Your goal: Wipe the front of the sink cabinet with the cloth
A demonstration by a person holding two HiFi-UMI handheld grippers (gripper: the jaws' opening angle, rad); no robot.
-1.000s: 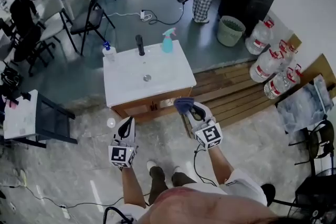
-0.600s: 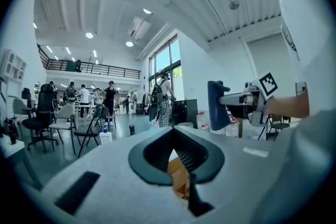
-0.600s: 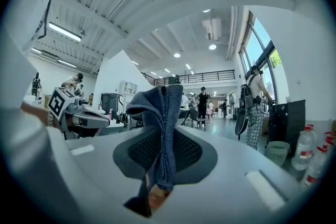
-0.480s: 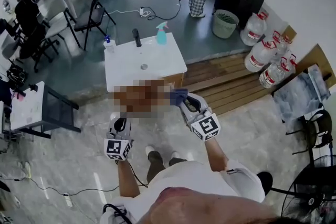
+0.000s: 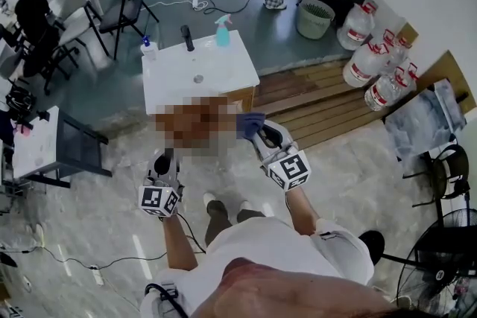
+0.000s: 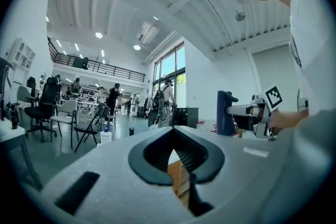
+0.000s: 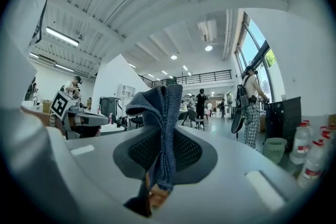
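The sink cabinet has a white top and a wooden front, and a mosaic patch covers most of that front. My right gripper is shut on a folded blue cloth and holds it at the cabinet's front right corner. In the right gripper view the cloth stands upright between the jaws of the right gripper. My left gripper hangs lower, in front of the cabinet's left side. It is shut on nothing, and the wooden front shows behind its pads.
A black faucet, a teal spray bottle and a soap bottle stand on the sink top. Wooden planks lie to the right, with water jugs and a bin beyond. A small table is at the left.
The right gripper has carried the cloth up and left toward the cabinet's front right corner. The left gripper has stayed low and shut.
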